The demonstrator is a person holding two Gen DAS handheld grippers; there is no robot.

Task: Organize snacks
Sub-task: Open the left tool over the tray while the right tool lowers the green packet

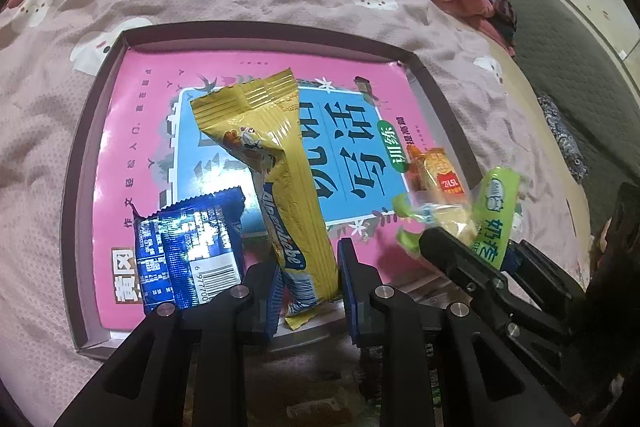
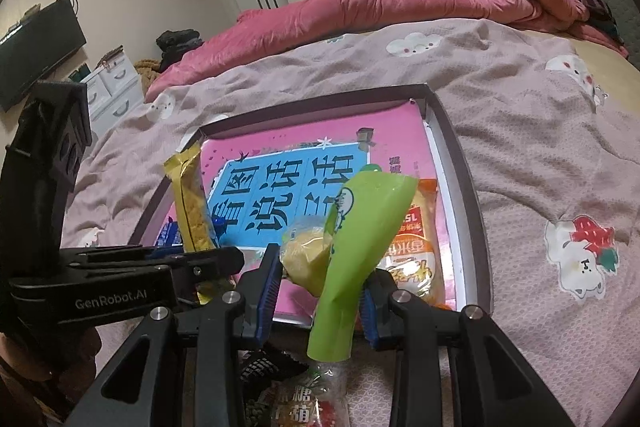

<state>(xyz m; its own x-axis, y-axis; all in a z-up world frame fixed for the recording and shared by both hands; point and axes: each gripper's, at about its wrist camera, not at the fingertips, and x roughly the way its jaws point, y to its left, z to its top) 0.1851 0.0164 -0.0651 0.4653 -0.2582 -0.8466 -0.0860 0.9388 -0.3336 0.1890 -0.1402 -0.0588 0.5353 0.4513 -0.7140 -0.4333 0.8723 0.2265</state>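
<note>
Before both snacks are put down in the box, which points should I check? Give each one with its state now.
1. Left gripper shut on yellow wafer packet: ok.
2. Right gripper shut on green snack packet: ok.
3. Both packets over the box: ok.
4. Bare spot on the pink book inside: ok.
5. Blue packet and orange packet clear of the drop: cannot tell.

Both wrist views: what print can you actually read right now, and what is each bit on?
"GenRobot.AI": black body of the left gripper.
"Alpenliebe": long yellow foil snack packet held in the left gripper's fingers.
"6 977700", partly cut off: barcode on the blue foil packet.
"训练": green oval on the pink and blue book cover in the shallow cardboard box.
"糖葫": clear packet.
Other small print: too blurred.
</note>
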